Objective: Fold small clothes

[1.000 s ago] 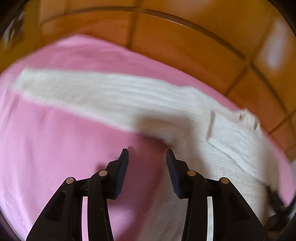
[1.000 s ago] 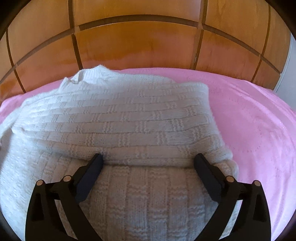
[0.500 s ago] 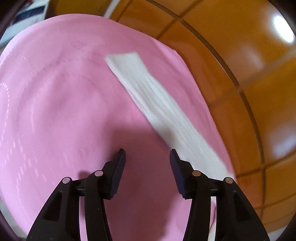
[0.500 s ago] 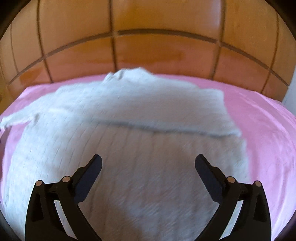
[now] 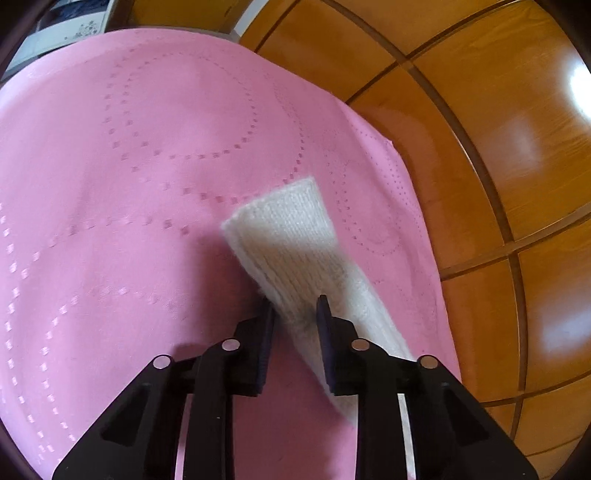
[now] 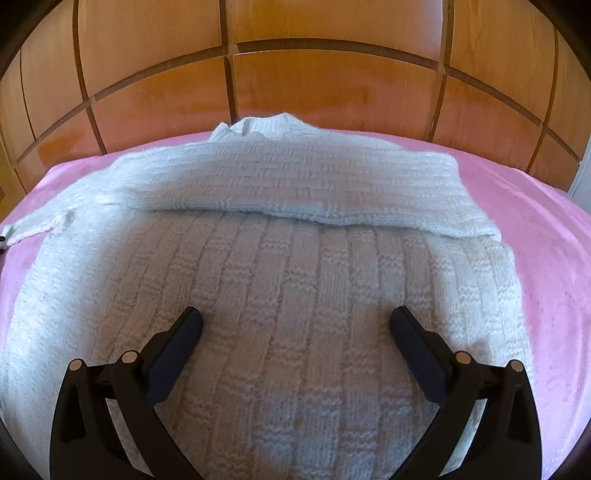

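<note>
A white, chunky basket-weave knitted sweater lies flat on a pink bedspread stitched with dotted circles, its collar toward a glossy orange-brown wooden panelled headboard. In the right wrist view one sleeve is already folded across the chest as a wide band, and the other sleeve trails off toward the left edge of the bed. The left wrist view shows that long white ribbed sleeve stretched over the pink cover, its cuff end pointing away from the camera and lying near the bedspread's edge beside the wooden panels. The left gripper has just been closing its jaws, and they now stand narrow with the sleeve's knit bunched between the dark pads, which press on the fabric a little way back from the cuff. The right gripper hangs above the sweater's lower body with its two black fingers spread wide apart and nothing between them; whether the tips touch the knit cannot be told. In the far upper left corner of the left wrist view a pale piece of furniture shows beyond the bed.
</note>
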The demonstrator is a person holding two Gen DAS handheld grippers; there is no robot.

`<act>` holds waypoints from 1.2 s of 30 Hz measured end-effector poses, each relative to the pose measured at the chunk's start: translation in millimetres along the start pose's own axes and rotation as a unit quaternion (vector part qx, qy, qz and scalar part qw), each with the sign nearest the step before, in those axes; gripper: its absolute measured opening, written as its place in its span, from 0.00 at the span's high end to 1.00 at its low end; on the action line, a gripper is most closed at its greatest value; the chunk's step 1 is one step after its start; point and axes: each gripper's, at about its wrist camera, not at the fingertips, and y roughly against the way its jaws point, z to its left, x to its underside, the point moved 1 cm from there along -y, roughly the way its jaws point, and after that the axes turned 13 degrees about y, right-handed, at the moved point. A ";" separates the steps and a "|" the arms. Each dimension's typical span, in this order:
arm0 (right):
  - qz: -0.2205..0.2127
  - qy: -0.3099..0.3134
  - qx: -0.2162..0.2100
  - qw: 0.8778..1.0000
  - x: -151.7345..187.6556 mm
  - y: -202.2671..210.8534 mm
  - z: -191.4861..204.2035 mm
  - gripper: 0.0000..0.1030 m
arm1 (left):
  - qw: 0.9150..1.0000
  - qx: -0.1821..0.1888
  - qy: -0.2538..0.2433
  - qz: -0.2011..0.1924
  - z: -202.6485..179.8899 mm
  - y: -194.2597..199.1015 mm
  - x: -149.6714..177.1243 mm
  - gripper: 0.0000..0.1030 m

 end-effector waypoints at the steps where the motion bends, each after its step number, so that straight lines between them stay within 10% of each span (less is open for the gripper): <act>1: 0.000 0.001 0.001 1.000 -0.1 -0.2 0.4 0.02 | 1.000 0.006 -0.003 0.009 -5.3 -2.0 0.2 0.91; 8: 0.000 0.000 0.000 1.000 1.2 -1.1 -0.9 0.02 | 0.989 0.064 -0.132 0.024 -65.8 23.1 64.1 0.94; 21: -0.003 -0.004 -0.005 1.000 0.4 -1.3 -1.7 0.02 | 0.909 0.148 -0.354 0.161 -159.4 33.2 318.8 0.94; 24: -0.005 -0.007 -0.008 1.000 0.9 -0.9 -2.7 0.02 | 0.896 0.140 -0.374 0.193 -153.8 29.6 353.2 0.70; 26: -0.006 -0.010 -0.010 1.000 1.3 -0.6 -2.8 0.02 | 0.893 0.142 -0.379 0.197 -142.3 33.6 363.9 0.54; 31: -0.005 -0.013 -0.017 1.000 -0.9 1.6 -4.1 0.04 | 0.892 0.125 -0.401 0.166 -109.9 44.9 372.3 0.54; 36: -0.022 -0.037 -0.126 0.991 -25.9 13.6 3.6 0.43 | 0.892 0.110 -0.420 0.125 -66.8 55.6 363.8 0.54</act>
